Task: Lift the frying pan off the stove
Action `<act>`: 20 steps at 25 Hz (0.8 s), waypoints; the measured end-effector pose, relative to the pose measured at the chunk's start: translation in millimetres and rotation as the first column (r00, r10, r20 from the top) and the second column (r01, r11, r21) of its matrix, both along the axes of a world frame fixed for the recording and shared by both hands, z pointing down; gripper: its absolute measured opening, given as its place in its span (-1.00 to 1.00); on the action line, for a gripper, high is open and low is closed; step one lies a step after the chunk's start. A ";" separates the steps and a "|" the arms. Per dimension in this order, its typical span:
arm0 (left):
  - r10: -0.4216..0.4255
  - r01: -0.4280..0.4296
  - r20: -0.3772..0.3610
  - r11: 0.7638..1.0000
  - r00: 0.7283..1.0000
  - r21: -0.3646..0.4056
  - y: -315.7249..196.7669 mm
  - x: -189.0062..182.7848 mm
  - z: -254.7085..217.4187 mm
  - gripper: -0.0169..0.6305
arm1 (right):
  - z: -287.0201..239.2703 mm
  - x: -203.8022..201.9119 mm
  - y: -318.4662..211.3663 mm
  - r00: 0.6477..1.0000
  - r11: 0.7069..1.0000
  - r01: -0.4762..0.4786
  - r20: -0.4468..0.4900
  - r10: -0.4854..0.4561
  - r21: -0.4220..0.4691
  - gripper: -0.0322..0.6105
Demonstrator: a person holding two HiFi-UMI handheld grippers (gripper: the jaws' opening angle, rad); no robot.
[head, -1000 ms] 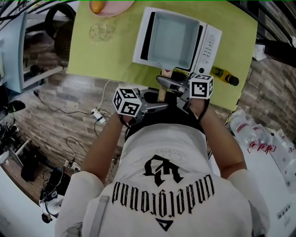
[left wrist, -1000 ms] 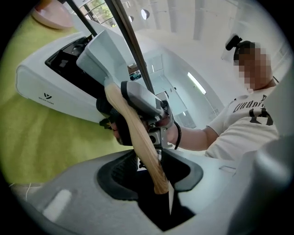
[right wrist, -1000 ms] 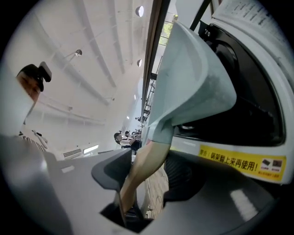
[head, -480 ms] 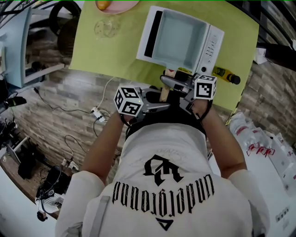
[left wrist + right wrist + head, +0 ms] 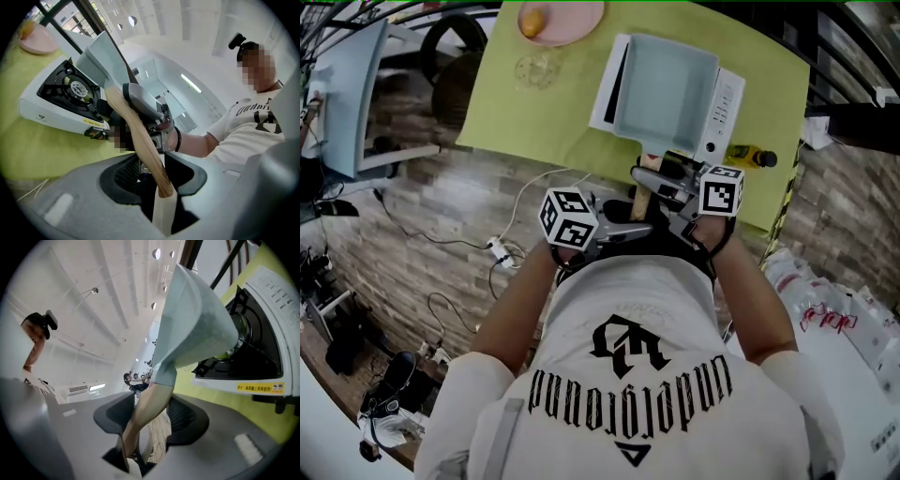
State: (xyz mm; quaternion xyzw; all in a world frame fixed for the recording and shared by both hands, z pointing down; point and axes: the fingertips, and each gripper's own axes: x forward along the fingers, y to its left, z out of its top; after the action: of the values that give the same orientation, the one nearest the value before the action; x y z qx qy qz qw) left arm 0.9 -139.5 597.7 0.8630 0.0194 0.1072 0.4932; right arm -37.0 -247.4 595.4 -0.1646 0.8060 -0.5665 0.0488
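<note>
Hardly anything has been shifted since a second ago. The left claw (image 5: 157, 176) is still clamped on the end of the wooden handle (image 5: 135, 131). The right claw (image 5: 150, 413) is clamped nearer the frying pan (image 5: 666, 89), which is held tilted above the stove (image 5: 727, 98) on the bench (image 5: 544, 117).

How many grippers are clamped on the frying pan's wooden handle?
2. The left gripper holds the wooden handle near its free end. The right gripper holds it further along, close to the frying pan, which hangs tilted above the stove.
</note>
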 end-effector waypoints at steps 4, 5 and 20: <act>-0.004 0.005 -0.014 0.999 1.000 0.043 11.0 -4.2 -28.2 -0.43 | -31.7 -2.8 11.2 1.000 0.999 -0.009 -0.003 0.009 0.040 -0.23; -0.003 0.004 -0.021 0.999 1.000 0.052 14.0 -5.7 -35.4 -0.43 | -39.7 -4.0 14.2 1.000 0.999 -0.011 -0.005 0.012 0.049 -0.23; 0.035 -0.018 -0.123 0.990 0.992 0.140 72.4 -23.6 -112.5 -0.41 | -122.3 -19.7 72.1 0.996 0.988 -0.052 -0.059 0.061 0.143 -0.23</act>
State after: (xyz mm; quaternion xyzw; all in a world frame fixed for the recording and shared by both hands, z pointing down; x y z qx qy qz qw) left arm -22.7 -67.1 485.2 0.8999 0.0544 0.0606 0.4283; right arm -56.7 -175.3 473.1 -0.2013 0.8403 -0.5009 0.0508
